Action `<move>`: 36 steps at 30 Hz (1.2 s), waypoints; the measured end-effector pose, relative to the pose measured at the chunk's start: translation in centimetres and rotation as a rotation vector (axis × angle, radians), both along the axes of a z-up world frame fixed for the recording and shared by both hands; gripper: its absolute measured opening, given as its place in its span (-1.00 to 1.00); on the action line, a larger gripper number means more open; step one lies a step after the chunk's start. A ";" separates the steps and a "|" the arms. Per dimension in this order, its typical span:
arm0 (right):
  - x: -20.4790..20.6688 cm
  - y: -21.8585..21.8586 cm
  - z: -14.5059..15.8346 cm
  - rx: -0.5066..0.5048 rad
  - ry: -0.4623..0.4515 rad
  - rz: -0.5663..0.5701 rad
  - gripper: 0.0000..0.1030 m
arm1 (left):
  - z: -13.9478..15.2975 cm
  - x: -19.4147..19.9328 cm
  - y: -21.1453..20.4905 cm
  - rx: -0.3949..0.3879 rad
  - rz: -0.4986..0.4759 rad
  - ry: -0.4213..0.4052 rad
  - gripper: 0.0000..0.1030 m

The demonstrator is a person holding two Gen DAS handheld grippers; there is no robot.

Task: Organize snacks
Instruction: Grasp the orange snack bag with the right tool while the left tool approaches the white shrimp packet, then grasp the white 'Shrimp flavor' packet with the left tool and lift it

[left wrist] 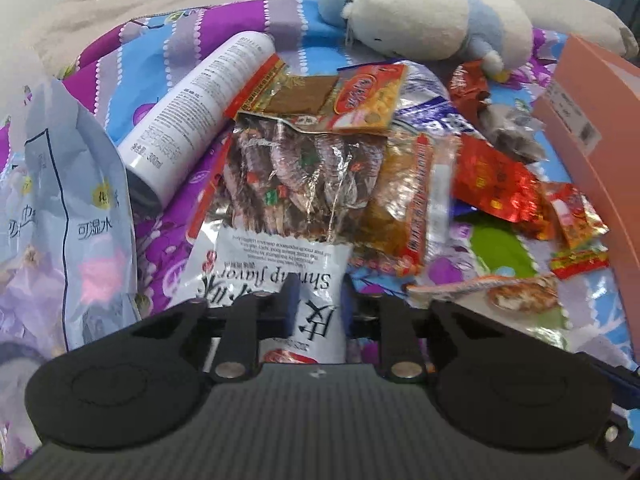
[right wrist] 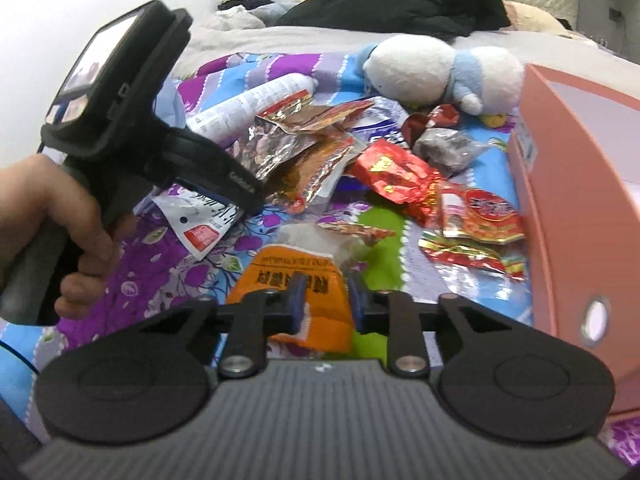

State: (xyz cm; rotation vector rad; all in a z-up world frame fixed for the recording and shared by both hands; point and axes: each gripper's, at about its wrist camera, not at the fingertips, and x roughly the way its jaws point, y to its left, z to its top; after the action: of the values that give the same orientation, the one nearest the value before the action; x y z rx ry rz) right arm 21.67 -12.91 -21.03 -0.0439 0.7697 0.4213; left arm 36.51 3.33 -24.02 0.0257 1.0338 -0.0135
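A heap of snack packets lies on the bright purple, blue and green patterned bedspread [left wrist: 496,252], between a white spray can [left wrist: 200,116] toward the left edge and a salmon-pink cardboard box [right wrist: 580,184] at the right edge; a white and blue plush toy [left wrist: 432,20] sits at the far side of the heap.

The left gripper [left wrist: 316,300] has its jaws nearly together, pinching the near end of a white and clear shrimp-flavour snack bag [left wrist: 288,208] that lies atop the pile. The right gripper [right wrist: 326,300] likewise pinches the near end of a flat orange foil packet [right wrist: 296,280], which lies on the bedspread near its front edge, apart from the main heap.

Both packets look light, thin and crinkly. The film is glossy, so I judge it apt to slip from a shallow grip, and the bags will sag and swing when lifted by one end. The sealed end seam seems the best place to hold: it is flat, stiffer than the belly, and keeps pressure off the contents, which may crush. The shrimp bag overlaps neighbours, so lifting it may drag the red and gold packets [left wrist: 496,184] along.
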 end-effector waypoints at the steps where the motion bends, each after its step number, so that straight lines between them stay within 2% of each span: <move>1: -0.2 -0.2 0.1 0.007 0.007 -0.005 -0.67 | 0.2 -0.3 -0.1 -0.006 -0.001 0.000 -0.82; 3: -0.7 -0.7 0.2 0.017 0.018 -0.025 -0.67 | 0.5 -1.2 -0.2 -0.032 0.001 -0.002 -0.87; 6: -1.5 -1.1 0.4 0.048 0.012 -0.025 -0.65 | 1.2 -2.7 -0.4 -0.032 0.014 -0.020 -0.88; 9: -1.6 -1.1 0.3 0.086 0.013 0.000 -0.63 | 2.0 -4.0 -0.2 -0.059 0.030 -0.039 -0.89; 10: -1.5 -1.0 0.2 0.085 0.008 -0.009 -0.55 | 2.3 -4.4 -0.2 -0.064 0.035 -0.045 -0.89; 13: -1.4 -0.9 0.1 0.103 -0.004 -0.019 0.34 | 3.1 -5.5 0.1 -0.080 0.053 -0.062 -0.89; 21: 1.9 0.8 -1.2 0.114 0.026 -0.008 0.33 | 3.4 -7.3 1.4 -0.113 0.077 -0.068 -0.89; 26: 3.3 2.4 -2.9 0.077 0.060 0.009 0.32 | 3.4 -8.2 1.8 -0.138 0.080 -0.077 -0.90; 27: 3.3 2.6 -3.1 0.071 0.069 0.012 0.28 | 3.5 -8.4 1.9 -0.149 0.086 -0.079 -0.89; 29: 2.8 2.7 -2.8 0.050 0.039 0.011 0.03 | 3.5 -8.9 2.0 -0.168 0.099 -0.083 -0.90; 32: 2.0 2.4 -2.0 0.037 0.026 0.016 -0.07 | 3.6 -10.1 2.1 -0.192 0.120 -0.087 -0.90; 36: 0.4 1.3 -1.3 0.014 0.029 0.011 -0.11 | 3.9 -12.5 2.0 -0.256 0.136 -0.095 -0.90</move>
State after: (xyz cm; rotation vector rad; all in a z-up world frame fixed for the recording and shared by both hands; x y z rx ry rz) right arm 22.11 -11.58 -22.29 -0.0289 0.7957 0.4388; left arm 24.02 5.35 -20.15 -0.2745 0.9305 -0.0201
